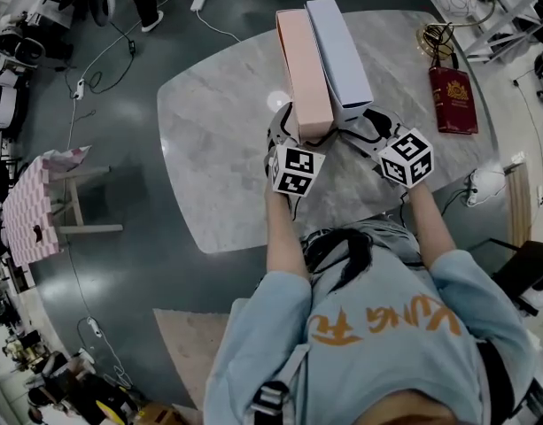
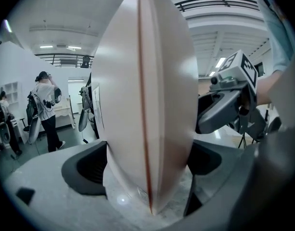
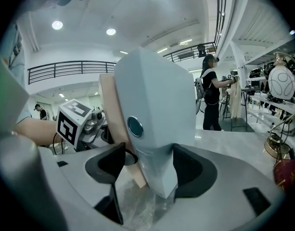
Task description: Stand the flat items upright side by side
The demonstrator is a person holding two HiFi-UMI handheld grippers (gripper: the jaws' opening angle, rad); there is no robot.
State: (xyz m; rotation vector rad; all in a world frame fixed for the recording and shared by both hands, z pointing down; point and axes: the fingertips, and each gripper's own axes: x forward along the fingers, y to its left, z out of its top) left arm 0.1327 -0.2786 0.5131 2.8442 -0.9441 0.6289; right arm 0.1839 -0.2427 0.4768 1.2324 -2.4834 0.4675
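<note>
A pink box [image 1: 304, 69] and a pale blue box [image 1: 339, 47] stand on their long edges, side by side and touching, on the marble table [image 1: 218, 131]. My left gripper [image 1: 299, 135] straddles the near end of the pink box [image 2: 147, 105]. Its jaws stand wide, close beside the box's two faces [image 2: 147, 162]. My right gripper [image 1: 358, 118] is shut on the near end of the blue box [image 3: 157, 109], its pads on either face [image 3: 149, 165]. The pink box [image 3: 111, 114] shows just left of the blue one. Each gripper's marker cube appears in the other's view.
A dark red booklet [image 1: 452, 98] and a gold wire ornament [image 1: 435, 38] lie at the table's right end. A white device [image 1: 485, 182] sits off the right edge. A pink checked stool [image 1: 32, 211] stands on the floor at left, with cables [image 1: 94, 78] nearby.
</note>
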